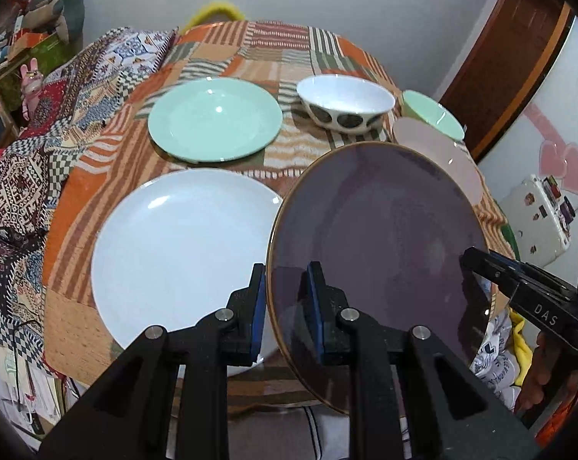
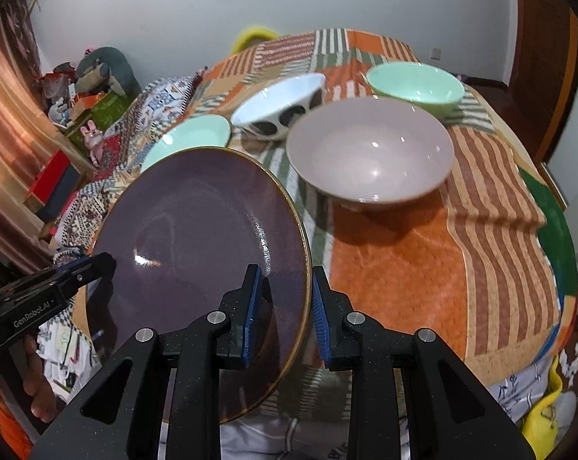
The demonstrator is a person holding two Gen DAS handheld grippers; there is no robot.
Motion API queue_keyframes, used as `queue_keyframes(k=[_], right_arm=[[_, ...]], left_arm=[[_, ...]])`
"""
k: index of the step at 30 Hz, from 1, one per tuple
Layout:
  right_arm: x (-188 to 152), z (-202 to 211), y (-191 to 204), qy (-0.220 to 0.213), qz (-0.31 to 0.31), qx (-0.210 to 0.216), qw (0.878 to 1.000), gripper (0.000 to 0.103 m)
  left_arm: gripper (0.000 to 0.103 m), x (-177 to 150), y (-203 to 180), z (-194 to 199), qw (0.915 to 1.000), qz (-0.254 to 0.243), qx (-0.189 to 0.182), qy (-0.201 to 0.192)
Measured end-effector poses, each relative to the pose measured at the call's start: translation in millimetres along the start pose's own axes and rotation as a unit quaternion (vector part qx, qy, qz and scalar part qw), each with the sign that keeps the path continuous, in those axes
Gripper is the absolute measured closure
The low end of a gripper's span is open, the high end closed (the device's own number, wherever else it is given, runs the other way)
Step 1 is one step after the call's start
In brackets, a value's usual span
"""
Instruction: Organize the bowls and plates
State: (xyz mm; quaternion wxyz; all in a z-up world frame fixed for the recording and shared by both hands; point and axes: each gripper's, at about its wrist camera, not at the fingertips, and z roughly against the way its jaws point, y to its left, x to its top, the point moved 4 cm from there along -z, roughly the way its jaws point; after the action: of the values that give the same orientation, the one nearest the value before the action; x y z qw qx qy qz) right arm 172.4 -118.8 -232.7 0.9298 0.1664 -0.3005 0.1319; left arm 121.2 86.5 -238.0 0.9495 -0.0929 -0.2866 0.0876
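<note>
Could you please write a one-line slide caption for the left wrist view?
Both grippers, left gripper and right gripper, hold a purple plate beside the white plate.

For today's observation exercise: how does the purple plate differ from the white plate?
The purple plate is dark with a thin gold rim; the white plate is plain and pale. The purple plate is tilted up, clamped at opposite edges by the left claw and right claw; the white plate lies flat on the tablecloth. Both are round and empty.

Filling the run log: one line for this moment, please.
left gripper: shut on gold-rimmed purple plate | right gripper: shut on same plate | plate: tilted, lifted beside white plate
</note>
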Motion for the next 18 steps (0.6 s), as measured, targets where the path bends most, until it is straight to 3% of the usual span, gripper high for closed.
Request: queue_keyframes(k=[18], right_arm=[[-18, -16, -32, 0.036, -0.04, -0.017, 0.998, 0.079]], left_arm=[[0.083, -5, -22, -52, 0.9981, -0.02, -0.004, 0.059]])
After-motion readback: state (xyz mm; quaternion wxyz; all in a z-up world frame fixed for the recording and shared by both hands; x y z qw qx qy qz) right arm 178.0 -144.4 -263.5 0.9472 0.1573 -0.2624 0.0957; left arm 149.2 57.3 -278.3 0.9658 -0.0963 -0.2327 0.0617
